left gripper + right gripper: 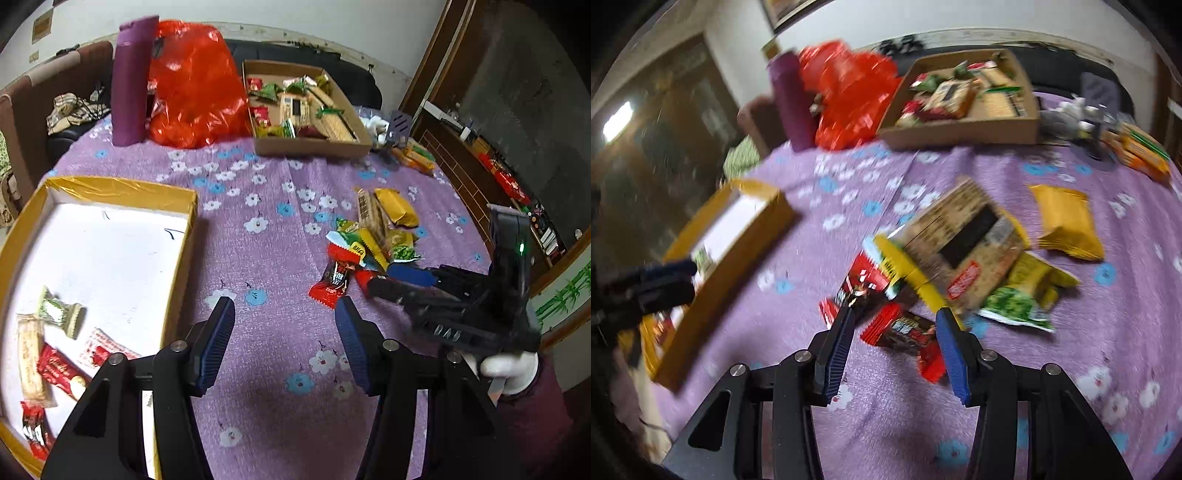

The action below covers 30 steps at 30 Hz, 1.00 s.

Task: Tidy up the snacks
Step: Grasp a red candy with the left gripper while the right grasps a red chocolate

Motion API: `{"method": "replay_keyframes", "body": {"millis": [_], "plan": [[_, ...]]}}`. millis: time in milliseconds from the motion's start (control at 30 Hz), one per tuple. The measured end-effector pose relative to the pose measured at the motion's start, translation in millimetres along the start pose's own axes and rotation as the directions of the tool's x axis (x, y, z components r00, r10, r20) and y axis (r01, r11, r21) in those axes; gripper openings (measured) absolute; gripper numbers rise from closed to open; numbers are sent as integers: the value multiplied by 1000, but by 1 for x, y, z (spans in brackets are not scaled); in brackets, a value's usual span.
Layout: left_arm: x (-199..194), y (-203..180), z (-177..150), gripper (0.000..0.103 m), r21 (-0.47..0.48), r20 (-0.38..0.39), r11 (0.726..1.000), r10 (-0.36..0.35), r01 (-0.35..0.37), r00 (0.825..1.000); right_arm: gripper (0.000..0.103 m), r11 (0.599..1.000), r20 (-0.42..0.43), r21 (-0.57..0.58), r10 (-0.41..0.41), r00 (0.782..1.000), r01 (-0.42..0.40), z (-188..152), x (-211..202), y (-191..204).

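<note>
Two grippers are seen over a purple floral tablecloth [280,236] strewn with snacks. The right gripper [894,332] is held with its jaws apart, straddling a red snack packet [905,328] at the near edge of the loose snack pile [964,258]; nothing is clamped yet, and contact between pads and wrapper cannot be told through the motion blur. The left gripper [284,325] is held wide apart and empty above bare cloth, just beside the yellow-rimmed box [122,192], in which several wrapped snacks [59,314] are already laid. A second red packet [332,282] lies at the pile's edge nearest that box. Beyond the pile, a brown cardboard tray [314,147] of sorted snacks, a red plastic bag [192,81] and a purple bottle [131,81] are set.

A mis-grab is judged the chief risk: the red packet lies flat and glossy, so it could be pinched only at a corner and slip out, or the cloth could be gathered with it. Its neighbour, the yellow-edged wrapper [912,273], is overlapped closely enough to be dragged along. A collision between the two grippers is also possible, since they are held near each other.
</note>
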<state>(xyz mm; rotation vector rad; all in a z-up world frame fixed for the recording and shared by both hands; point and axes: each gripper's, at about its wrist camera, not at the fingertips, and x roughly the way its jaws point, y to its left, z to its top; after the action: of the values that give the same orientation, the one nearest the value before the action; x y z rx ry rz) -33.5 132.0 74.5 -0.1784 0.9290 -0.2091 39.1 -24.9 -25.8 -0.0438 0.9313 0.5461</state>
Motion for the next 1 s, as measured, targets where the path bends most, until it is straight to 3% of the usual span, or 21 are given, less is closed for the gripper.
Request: {"method": "replay_keyframes", "body": {"millis": [67,100,133,500,700,767,800,1000], "plan": [[9,-1,1,55,2,-14,1000,-1,1,1000,46,999,-5,-27,-18,1000,18,-4,6,4],[14,-2,2,55,4,-22,1000,-2,2,1000,37,999,1,-33,-23,1000,23,-7,8,5],[22,-3,4,55,8,-29,1000,-3,3,1000,20,999,-3,-40,-28,1000,28,-9,8,6],[89,-41,12,55,96,-92,995,2,7,996,15,995,99,82,47,994,-55,-23,-17,-19],[120,-63,17,55,173,-69,984,60,-47,996,15,986,115,133,82,990,-97,-24,-21,-33],[123,-70,15,38,220,-48,971,106,-93,993,15,986,123,136,81,989,-98,-24,-23,-34],[123,-71,14,22,229,-45,969,106,-93,993,15,986,126,136,82,989,-99,-25,-23,-35],[97,-53,12,22,146,-19,988,44,-41,999,15,983,155,141,94,984,-116,-26,-27,-33]]}}
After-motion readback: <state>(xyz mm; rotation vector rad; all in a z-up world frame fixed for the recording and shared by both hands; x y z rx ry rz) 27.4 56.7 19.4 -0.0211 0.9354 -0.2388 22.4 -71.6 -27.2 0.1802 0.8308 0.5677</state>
